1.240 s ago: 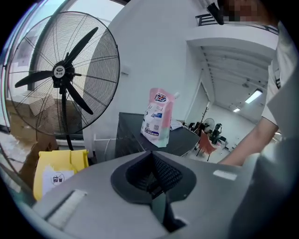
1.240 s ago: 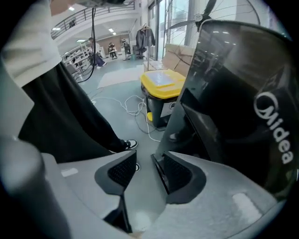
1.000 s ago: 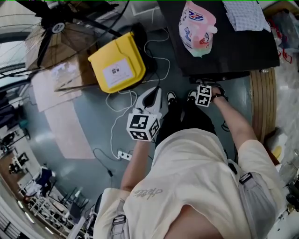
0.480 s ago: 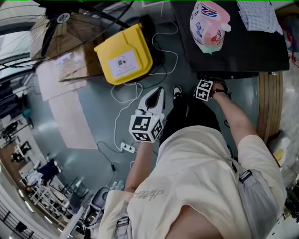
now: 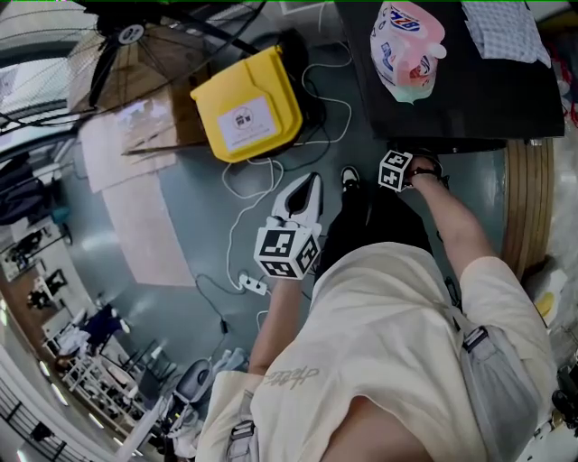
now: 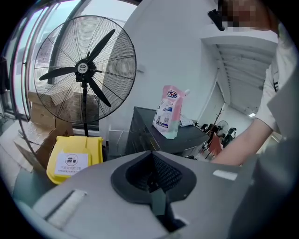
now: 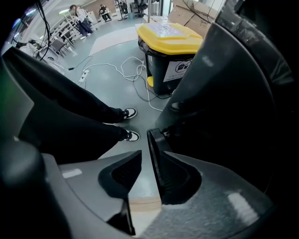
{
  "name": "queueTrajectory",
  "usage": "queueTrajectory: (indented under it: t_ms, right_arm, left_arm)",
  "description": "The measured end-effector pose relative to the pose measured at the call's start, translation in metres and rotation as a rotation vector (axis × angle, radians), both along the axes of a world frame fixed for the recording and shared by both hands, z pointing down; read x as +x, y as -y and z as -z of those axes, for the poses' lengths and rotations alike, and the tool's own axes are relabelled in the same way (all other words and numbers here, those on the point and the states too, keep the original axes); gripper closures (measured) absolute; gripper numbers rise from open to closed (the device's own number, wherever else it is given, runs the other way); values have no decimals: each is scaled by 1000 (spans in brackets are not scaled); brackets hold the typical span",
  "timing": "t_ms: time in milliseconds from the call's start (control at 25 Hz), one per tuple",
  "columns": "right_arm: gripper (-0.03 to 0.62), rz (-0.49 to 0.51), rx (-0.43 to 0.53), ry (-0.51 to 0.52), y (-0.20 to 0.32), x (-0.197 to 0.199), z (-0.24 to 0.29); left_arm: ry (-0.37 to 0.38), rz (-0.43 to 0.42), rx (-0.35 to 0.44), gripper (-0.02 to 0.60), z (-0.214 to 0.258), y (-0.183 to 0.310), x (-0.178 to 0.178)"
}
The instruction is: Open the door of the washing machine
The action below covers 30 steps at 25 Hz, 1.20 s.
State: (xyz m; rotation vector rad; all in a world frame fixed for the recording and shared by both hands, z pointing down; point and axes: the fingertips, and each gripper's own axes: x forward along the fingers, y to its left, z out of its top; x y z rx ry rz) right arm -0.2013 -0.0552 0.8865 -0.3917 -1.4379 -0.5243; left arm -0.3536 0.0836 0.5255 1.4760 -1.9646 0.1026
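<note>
The black washing machine (image 5: 470, 99) fills the upper right of the head view, seen from above. My right gripper (image 5: 400, 165) points down at its front edge. In the right gripper view the dark round door (image 7: 229, 93) curves along the right. A thin dark lip of the door (image 7: 153, 149) stands between the jaws of the right gripper (image 7: 148, 156), against the right-hand finger. The jaws are closing, and a slit of floor shows beside the left pad (image 7: 125, 172). My left gripper (image 5: 310, 180) hangs over the floor, apart from the machine. Seen in its own view, the left gripper (image 6: 150, 155) is shut and empty.
A pink detergent pouch (image 5: 406, 41) and a cloth (image 5: 501, 27) lie on the machine's top. A yellow-lidded bin (image 5: 246, 113) stands left of it, beside a standing fan (image 6: 84, 70) and cardboard (image 5: 135, 126). White cable and a power strip (image 5: 251, 285) trail across the floor. A wooden platform (image 5: 528, 198) is under the machine.
The head view has drifted, so the whole scene sits further right. My right gripper's marker cube has drawn closer to the machine's front edge. The left gripper has barely shifted.
</note>
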Motion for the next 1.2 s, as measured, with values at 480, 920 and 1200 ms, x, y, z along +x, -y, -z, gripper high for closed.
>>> queueTrajectory:
  t_ms: [480, 920, 1200]
  right_arm:
    - [533, -24, -8, -69, -25, 36, -2]
    - [539, -485, -105, 122, -32, 52, 14]
    - [592, -961, -136, 238, -6, 76, 28]
  left_arm:
    - [-1, -48, 14, 563, 6, 14, 11]
    - [-35, -148, 34, 563, 0, 33, 17]
    - [-55, -271, 43, 563, -8, 53, 22]
